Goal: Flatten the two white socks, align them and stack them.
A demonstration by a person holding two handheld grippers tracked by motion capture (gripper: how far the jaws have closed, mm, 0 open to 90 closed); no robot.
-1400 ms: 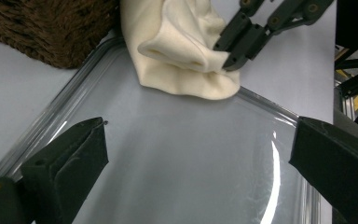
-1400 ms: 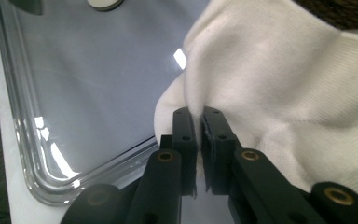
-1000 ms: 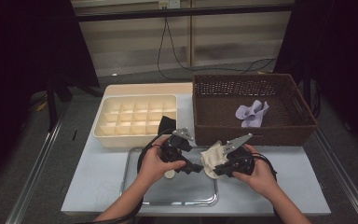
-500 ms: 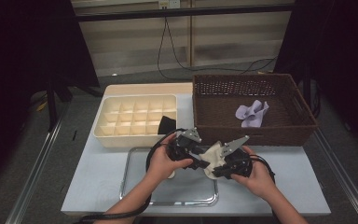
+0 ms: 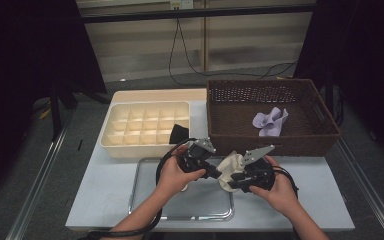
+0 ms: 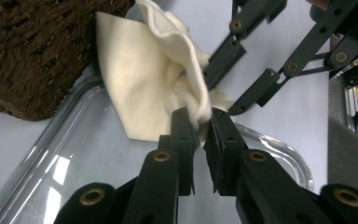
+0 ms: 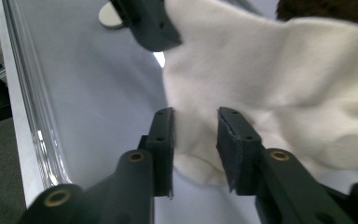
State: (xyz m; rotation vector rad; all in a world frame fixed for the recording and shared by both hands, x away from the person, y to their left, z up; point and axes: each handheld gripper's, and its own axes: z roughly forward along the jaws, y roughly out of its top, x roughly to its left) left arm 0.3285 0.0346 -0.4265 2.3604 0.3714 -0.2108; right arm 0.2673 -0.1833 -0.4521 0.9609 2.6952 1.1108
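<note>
A cream cloth (image 5: 229, 164) hangs bunched over the right end of the clear tray (image 5: 150, 210), just in front of the wicker basket (image 5: 230, 135). My left gripper (image 6: 199, 123) is shut on a fold of the cream cloth (image 6: 144, 79); in the high view the left gripper (image 5: 219, 172) reaches in from the left. My right gripper (image 7: 193, 126) stands open, its jaws on either side of the cloth's (image 7: 270, 84) lower edge. From above the right gripper (image 5: 232, 184) sits close against the cloth's right side.
A cream compartment box (image 5: 130, 125) stands behind the tray with a black item (image 5: 179, 133) in its near right cell. A purple cloth (image 5: 270, 121) lies in the basket. The basket's corner (image 6: 32, 51) is close by the cloth.
My left gripper has moved right, up to the cream cloth, and now grips it. The two grippers have come close together. The right hand has barely shifted.
</note>
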